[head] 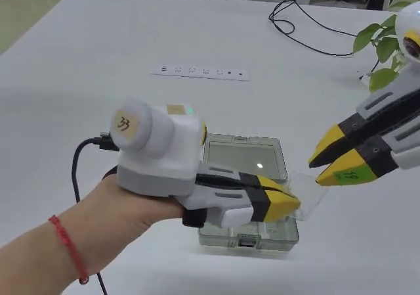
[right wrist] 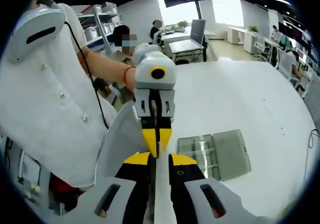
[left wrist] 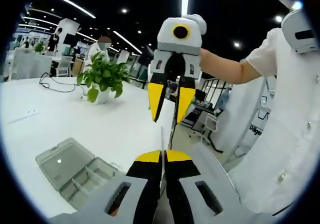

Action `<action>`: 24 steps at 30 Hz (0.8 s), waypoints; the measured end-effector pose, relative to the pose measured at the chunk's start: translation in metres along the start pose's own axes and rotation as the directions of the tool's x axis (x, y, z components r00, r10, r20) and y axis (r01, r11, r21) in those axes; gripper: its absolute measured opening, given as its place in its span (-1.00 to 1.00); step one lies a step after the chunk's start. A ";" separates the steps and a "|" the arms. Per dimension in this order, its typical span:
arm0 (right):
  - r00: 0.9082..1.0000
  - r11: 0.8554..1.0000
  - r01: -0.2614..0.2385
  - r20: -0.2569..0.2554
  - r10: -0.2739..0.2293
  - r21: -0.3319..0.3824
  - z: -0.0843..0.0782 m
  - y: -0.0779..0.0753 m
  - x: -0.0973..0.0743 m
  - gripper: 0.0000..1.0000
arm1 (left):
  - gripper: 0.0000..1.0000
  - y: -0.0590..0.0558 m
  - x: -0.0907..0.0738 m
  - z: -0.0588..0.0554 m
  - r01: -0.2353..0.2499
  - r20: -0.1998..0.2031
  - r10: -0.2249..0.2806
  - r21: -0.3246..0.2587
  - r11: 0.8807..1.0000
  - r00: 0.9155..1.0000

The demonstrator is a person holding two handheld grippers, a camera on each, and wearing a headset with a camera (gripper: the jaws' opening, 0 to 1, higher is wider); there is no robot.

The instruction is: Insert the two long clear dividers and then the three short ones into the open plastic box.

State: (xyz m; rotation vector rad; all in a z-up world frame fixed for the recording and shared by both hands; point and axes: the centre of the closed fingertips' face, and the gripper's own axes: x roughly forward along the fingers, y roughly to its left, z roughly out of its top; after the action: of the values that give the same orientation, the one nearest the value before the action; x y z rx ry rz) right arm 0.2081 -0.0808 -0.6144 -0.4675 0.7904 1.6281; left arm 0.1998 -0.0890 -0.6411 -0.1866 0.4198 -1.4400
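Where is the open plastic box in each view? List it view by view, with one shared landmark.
Head view: open plastic box at lower centre, partly behind the left gripper.
Left gripper view: box at lower left.
Right gripper view: box just right of centre.
Shared landmark: the white table it rests on.

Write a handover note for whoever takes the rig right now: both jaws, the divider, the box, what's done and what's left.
Left gripper: jaws shut on a thin clear plastic divider, held above the box's right side.
Right gripper: jaws open, tips around the divider's free end; no grip visible.
Open clear plastic box: on the white table, its lid lying flat behind it.
Done: some dividers already stand inside the box; count unclear.
Left: seat the held divider, then any that remain.
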 end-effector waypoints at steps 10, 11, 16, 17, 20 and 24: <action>0.997 0.997 -0.071 -0.037 0.072 0.013 -0.008 0.010 0.011 -0.83 | -1.00 -0.009 0.000 0.001 0.038 0.004 -0.038 0.061 0.997 0.999; 0.996 0.997 -0.077 -0.040 0.078 0.014 -0.009 0.011 0.011 -0.85 | -1.00 -0.009 0.000 0.001 0.039 0.004 -0.039 0.064 0.997 0.999; 0.995 0.996 -0.085 -0.043 0.085 0.011 -0.010 0.015 0.014 -0.94 | -1.00 -0.012 0.000 0.000 0.044 0.001 -0.044 0.078 0.996 0.999; 0.995 0.996 -0.087 -0.041 0.087 0.009 -0.010 0.016 0.015 -0.94 | -1.00 -0.012 0.000 0.000 0.043 0.001 -0.043 0.085 0.995 0.999; 0.995 0.996 -0.087 -0.040 0.087 0.004 -0.010 0.015 0.016 -0.94 | -1.00 -0.011 0.000 -0.001 0.041 -0.003 -0.041 0.087 0.995 0.999; 0.995 0.996 -0.088 -0.041 0.088 0.001 -0.011 0.015 0.017 -0.94 | -1.00 -0.011 0.000 -0.002 0.042 -0.006 -0.042 0.086 0.995 0.999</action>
State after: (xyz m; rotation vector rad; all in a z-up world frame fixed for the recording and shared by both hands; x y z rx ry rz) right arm 0.1883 -0.0778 -0.6298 -0.4737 0.8508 1.7049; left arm 0.1884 -0.0902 -0.6389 -0.1235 0.3580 -1.4972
